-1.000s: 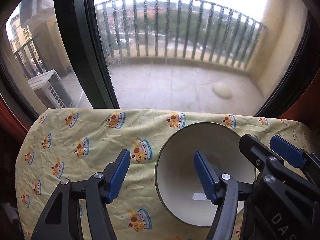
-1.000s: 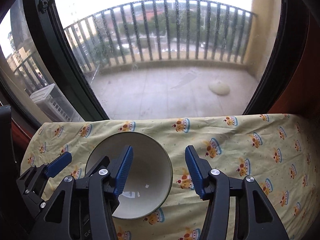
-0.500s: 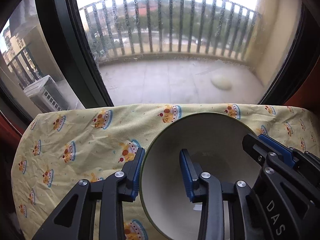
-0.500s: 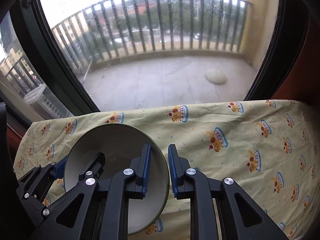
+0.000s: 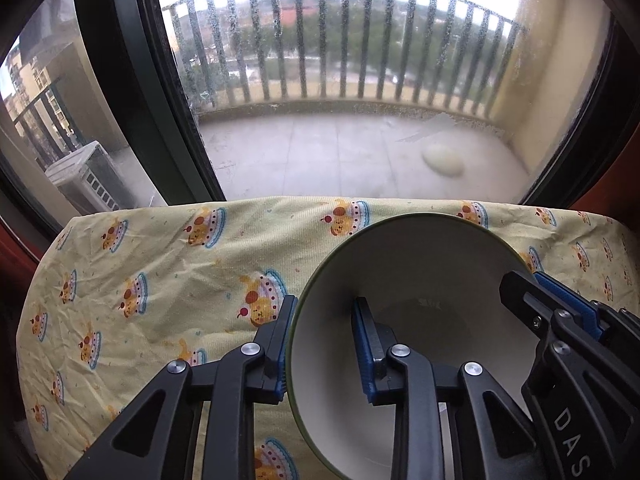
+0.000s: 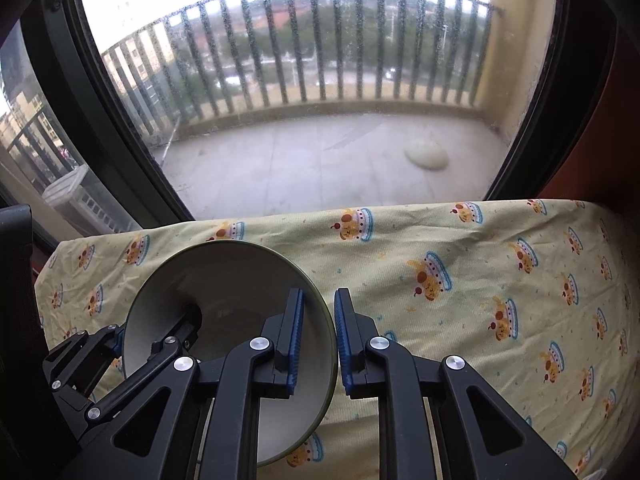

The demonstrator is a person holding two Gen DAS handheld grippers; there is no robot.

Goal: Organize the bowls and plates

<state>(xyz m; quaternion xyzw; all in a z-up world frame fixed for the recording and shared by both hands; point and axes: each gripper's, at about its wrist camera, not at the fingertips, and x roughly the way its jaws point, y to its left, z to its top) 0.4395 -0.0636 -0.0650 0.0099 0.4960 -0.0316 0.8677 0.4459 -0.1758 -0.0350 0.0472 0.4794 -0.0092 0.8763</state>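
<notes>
Both-sided bowl [image 5: 420, 264] lift: left gripper [image 5: 322, 350], right gripper [image 6: 318, 338] clamped on opposite rims; keep level, raise together, avoid twisting above tablecloth [image 5: 160, 260].

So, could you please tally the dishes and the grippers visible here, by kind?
Bowls: 1, the bowl, gripped at opposite rims.
Plates: 0.
Grippers: 2, the left gripper and the right gripper.
Total: 3.

1. Left gripper [image 5: 323, 350] straddling left rim of white bowl [image 5: 420, 276], one blue pad outside, one inside.
2. Right gripper [image 5: 560, 308] reaching over bowl's right rim.
3. Bowl tilted above yellow cake-print tablecloth [image 5: 160, 264].
4. Balcony railing [image 5: 340, 48] beyond window.
</notes>
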